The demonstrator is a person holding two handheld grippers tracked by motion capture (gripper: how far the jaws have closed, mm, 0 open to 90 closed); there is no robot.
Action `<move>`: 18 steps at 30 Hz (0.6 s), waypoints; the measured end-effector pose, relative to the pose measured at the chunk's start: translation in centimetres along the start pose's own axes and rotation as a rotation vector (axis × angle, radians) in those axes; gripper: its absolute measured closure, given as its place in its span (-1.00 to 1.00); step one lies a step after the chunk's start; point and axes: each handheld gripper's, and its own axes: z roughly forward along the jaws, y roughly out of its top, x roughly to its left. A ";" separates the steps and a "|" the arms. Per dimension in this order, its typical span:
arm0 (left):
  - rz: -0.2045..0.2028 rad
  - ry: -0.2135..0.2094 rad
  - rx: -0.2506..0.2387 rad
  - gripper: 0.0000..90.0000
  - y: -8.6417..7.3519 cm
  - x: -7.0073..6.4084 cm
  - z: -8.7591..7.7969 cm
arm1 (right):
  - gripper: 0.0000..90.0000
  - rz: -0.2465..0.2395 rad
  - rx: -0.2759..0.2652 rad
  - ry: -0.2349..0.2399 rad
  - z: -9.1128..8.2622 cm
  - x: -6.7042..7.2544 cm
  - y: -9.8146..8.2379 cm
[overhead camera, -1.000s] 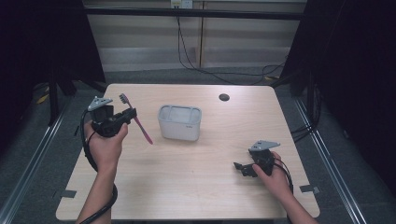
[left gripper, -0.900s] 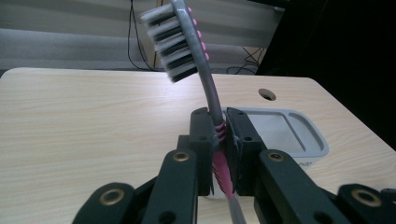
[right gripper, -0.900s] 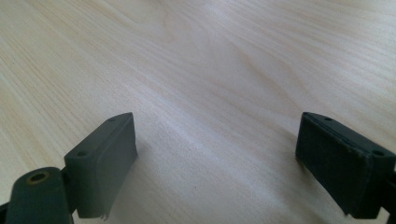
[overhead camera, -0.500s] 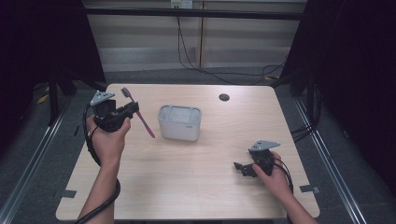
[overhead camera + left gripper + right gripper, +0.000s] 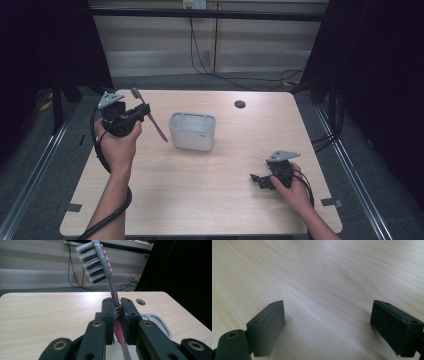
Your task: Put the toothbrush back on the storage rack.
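While the person stands at the near edge of the wooden surface (image 5: 210,200), each hand holds one claw. The left claw (image 5: 141,114) is lifted above the left part of the surface, and its two black jaws are pressed together on a toothbrush (image 5: 150,121), so the brush is clamped between them. From the high view the toothbrush is slanted: the head with bristles points up and away from the person, and the pink handle goes down and to the right, toward a white container (image 5: 193,131). The lower end of the handle is near the left wall of this container but it does not touch it, and the brush is in the air, not on the wood. In the left gripper view the toothbrush (image 5: 110,287) rises between the jaws, its grey neck bends a little, and the dark and white bristles face to the left; the pink ribbed part of the handle sits exactly where the pads squeeze it. The white container stands open near the middle of the surface. The right claw (image 5: 256,179) rests low on the right near side, held by the right hand (image 5: 295,192), well apart from the container. In the right gripper view its jaws stand wide apart with bare wood between them.
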 end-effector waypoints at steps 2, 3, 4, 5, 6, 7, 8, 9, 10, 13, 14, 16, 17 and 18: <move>-0.001 0.002 -0.008 0.82 0.2 0.0 0.0 | -0.74 0.000 0.000 0.000 0.0 0.0 0.0; -0.001 0.002 -0.008 0.82 0.2 0.0 0.0 | -0.74 0.000 0.000 0.000 0.0 0.0 0.0; 0.005 0.004 -0.012 0.82 0.4 -0.1 0.0 | -0.74 0.000 0.000 0.000 0.0 0.0 0.0; 0.005 0.004 -0.012 0.82 0.4 -0.1 0.0 | -0.74 0.000 0.000 0.000 0.0 0.0 0.0; 0.007 0.003 -0.015 0.82 0.5 -0.2 0.0 | -0.74 0.000 0.000 0.000 0.0 0.0 0.0; 0.010 0.005 -0.015 0.82 0.6 -0.2 0.1 | -0.74 0.000 0.000 0.000 0.0 0.0 0.0; 0.009 0.000 -0.019 0.82 0.8 -0.4 0.1 | -0.74 0.000 0.000 0.000 0.0 0.0 0.0; 0.011 0.000 -0.019 0.82 0.9 -0.4 0.2 | -0.74 0.000 0.000 0.000 0.0 0.0 0.0; 0.010 0.001 -0.020 0.82 0.9 -0.5 0.2 | -0.74 0.000 0.000 0.000 0.0 0.0 0.0; 0.018 0.003 -0.024 0.82 1.2 -0.7 0.3 | -0.74 -0.002 -0.001 0.000 0.0 0.0 0.0; 0.020 0.005 -0.025 0.82 1.3 -0.8 0.3 | -0.74 -0.001 -0.001 0.000 0.0 0.0 0.0; 0.025 0.005 -0.024 0.82 1.5 -0.8 0.4 | -0.74 0.000 0.000 0.000 0.0 0.0 0.0; 0.026 0.006 -0.024 0.82 1.5 -0.9 0.4 | -0.74 -0.001 -0.001 0.000 0.0 0.0 0.0; 0.025 0.006 -0.029 0.82 1.6 -0.9 0.4 | -0.74 0.000 0.000 0.000 0.0 0.0 0.0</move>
